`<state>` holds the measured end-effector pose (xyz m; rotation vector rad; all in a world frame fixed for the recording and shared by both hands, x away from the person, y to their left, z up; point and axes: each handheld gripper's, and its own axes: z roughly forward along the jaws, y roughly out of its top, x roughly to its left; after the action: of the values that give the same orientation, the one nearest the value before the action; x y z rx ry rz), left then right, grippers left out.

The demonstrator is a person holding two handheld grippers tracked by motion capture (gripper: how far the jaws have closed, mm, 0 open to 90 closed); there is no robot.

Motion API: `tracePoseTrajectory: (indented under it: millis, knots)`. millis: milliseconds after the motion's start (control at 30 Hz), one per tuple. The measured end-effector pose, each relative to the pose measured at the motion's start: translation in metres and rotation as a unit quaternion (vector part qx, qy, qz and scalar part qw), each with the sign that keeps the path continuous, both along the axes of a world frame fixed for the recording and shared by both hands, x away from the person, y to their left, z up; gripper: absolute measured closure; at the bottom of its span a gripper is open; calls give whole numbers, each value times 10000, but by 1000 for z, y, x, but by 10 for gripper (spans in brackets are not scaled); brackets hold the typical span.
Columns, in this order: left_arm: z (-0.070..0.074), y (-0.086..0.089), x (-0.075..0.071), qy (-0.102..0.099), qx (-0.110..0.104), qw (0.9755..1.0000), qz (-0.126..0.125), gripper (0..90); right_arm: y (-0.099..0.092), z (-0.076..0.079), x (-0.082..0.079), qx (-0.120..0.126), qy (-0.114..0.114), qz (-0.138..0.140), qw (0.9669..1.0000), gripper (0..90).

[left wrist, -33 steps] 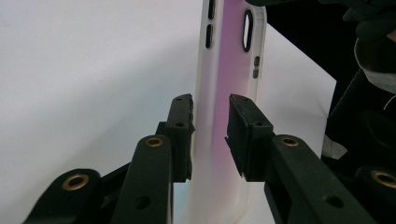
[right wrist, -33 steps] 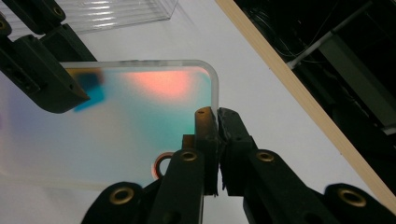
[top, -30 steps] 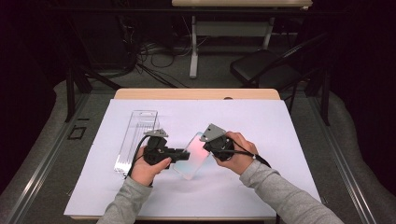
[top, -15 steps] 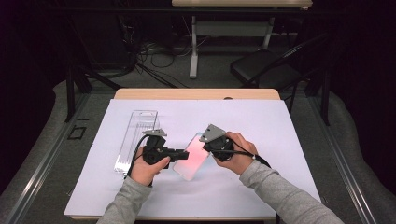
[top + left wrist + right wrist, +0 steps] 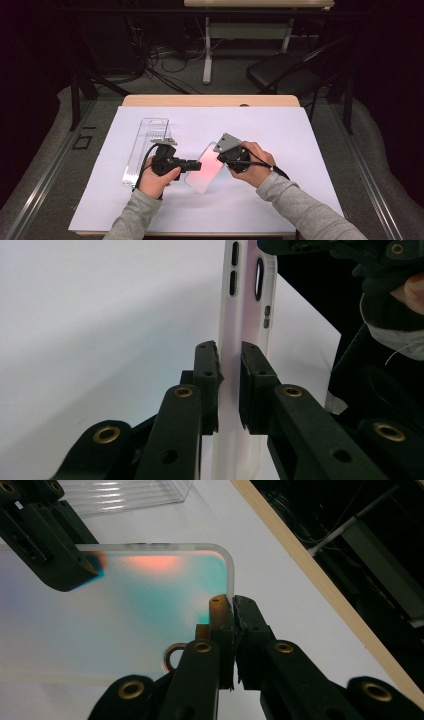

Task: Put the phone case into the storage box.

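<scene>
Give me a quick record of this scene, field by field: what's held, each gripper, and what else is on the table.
held item: translucent phone case, lifted between both grippers
left gripper: jaws have just been closing, pads now clamp the case's edge
right gripper: shut on the case's rim near a corner
nearby: clear plastic box on the white sheet, left of the hands

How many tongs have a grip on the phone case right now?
2. The left tongs pinch one edge of the phone case; the right tongs pinch its opposite edge near a corner.
</scene>
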<state>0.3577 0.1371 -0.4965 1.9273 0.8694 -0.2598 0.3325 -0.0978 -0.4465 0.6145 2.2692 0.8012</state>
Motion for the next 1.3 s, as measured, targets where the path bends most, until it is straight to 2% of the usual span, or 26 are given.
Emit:
tracePoseTrajectory:
  millis: [400, 1300]
  knots:
    - [0, 0, 0, -6, -2, 9999, -110, 819, -3, -1, 0, 89, 23, 109, 9999, 878]
    - [1, 0, -1, -28, 17, 9999, -109, 823, -5, -2, 1, 122, 59, 123, 9998, 877]
